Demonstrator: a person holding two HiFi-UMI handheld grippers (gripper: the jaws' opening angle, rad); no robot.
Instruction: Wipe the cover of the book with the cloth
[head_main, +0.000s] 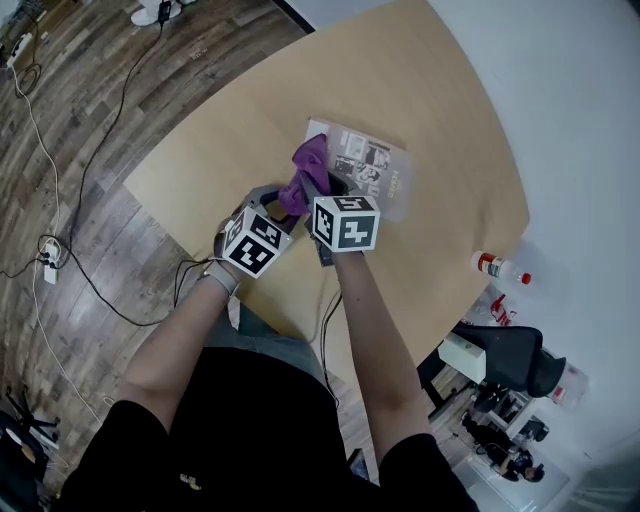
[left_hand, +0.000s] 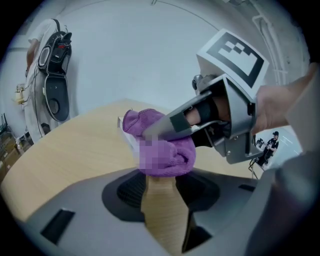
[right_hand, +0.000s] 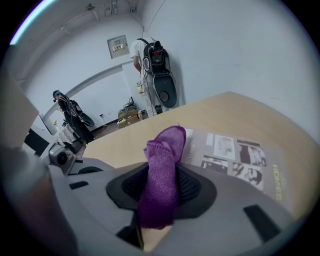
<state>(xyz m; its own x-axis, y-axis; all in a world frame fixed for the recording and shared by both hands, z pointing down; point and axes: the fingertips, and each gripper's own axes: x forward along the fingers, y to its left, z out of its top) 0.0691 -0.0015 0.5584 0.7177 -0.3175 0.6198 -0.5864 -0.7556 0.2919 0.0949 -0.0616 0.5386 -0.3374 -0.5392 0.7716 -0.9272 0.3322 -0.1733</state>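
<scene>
Covering the near-left corner of the book (head_main: 375, 170) in the head view, the purple cloth (head_main: 308, 170) and both grippers leave only the cover's upper and right parts showing. Its print is too small to read.

The right gripper (head_main: 318, 192) is clamped on the cloth, which stands bunched between its jaws. The cloth's free end is over the book's left edge, but whether it presses on the cover I cannot tell. The left gripper (head_main: 268, 197) has its jaws parted with only bare tabletop between them, and the cloth is just ahead.

The book is grey with black-and-white photo panels and lies flat at frame centre on a light wooden table (head_main: 250, 130). A dark plank floor (head_main: 80, 120) with cables (head_main: 60, 180) fills the left of the frame. A clear bottle (head_main: 500, 268) sits at the right, beside the table's edge.
</scene>
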